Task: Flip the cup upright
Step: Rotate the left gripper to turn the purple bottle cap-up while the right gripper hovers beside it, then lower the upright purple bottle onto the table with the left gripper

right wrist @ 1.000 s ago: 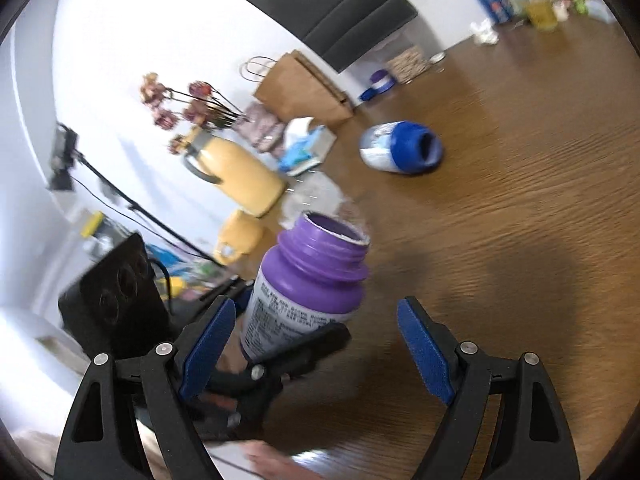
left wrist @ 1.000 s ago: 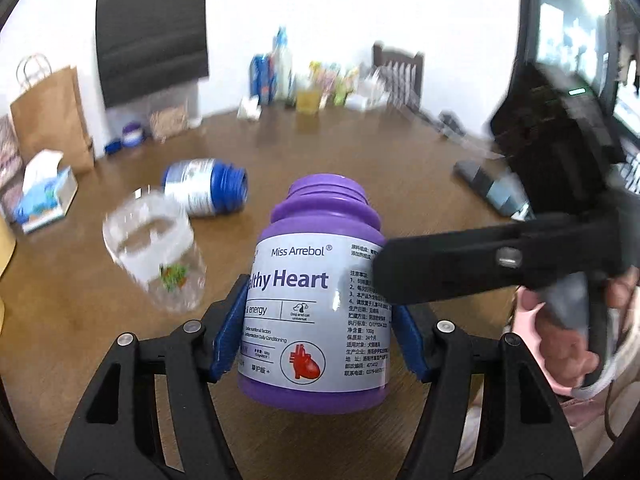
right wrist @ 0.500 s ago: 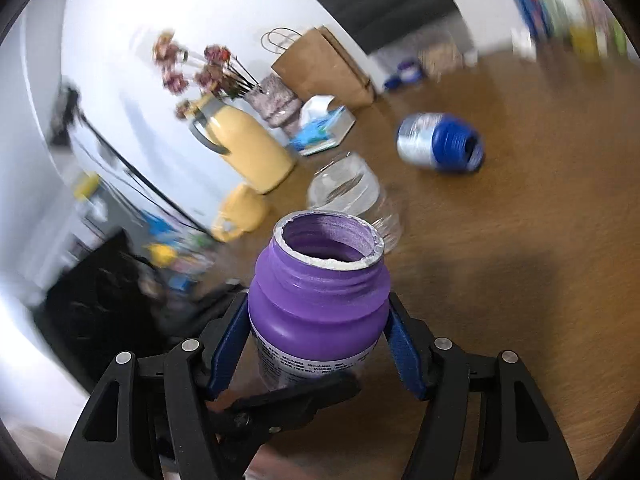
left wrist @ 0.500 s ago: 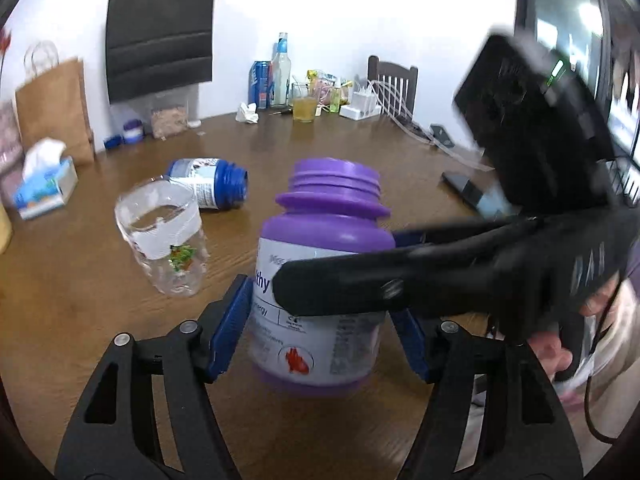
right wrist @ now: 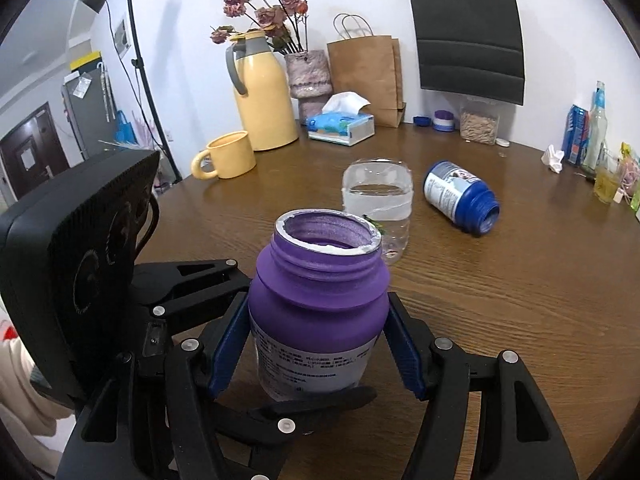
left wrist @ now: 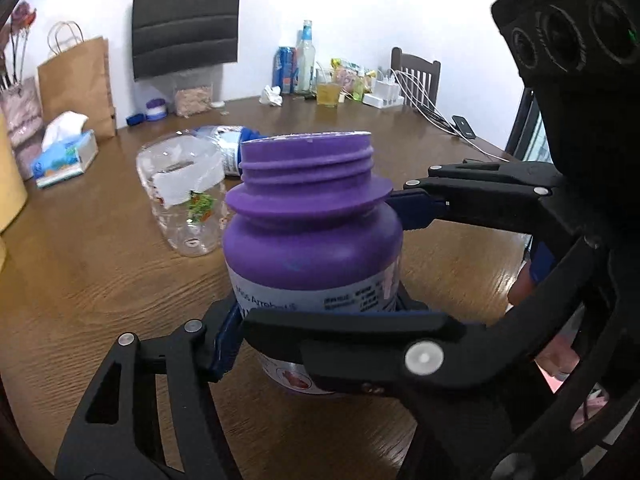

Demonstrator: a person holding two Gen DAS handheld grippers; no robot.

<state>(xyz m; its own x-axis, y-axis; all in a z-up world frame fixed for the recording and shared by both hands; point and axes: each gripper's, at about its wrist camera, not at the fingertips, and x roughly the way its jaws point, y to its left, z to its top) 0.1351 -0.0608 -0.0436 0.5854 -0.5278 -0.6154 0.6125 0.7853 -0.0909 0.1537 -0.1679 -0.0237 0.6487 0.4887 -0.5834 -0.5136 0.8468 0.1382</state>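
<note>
A purple open-topped bottle (left wrist: pixel 312 240) with a white label stands upright on the wooden table (left wrist: pixel 80 280), mouth up; it also shows in the right wrist view (right wrist: pixel 320 296). My left gripper (left wrist: pixel 316 340) is shut on its lower body. My right gripper (right wrist: pixel 318 344) is shut on the same bottle, crossing the left one from the side. A clear plastic cup (right wrist: pixel 378 204) stands behind it, and a blue bottle (right wrist: pixel 460 196) lies on its side beyond.
A yellow mug (right wrist: pixel 228 156), yellow thermos (right wrist: pixel 264 96), tissue box (right wrist: pixel 340 126), paper bag (right wrist: pixel 368 76) and flower vase (right wrist: pixel 308 80) line the table's far left. Drinks and clutter (left wrist: pixel 312 76) and a chair (left wrist: pixel 416 72) stand at the far side.
My right gripper swung in from the side and closed on the purple bottle. The left gripper kept its hold while its view dropped lower against the bottle.
</note>
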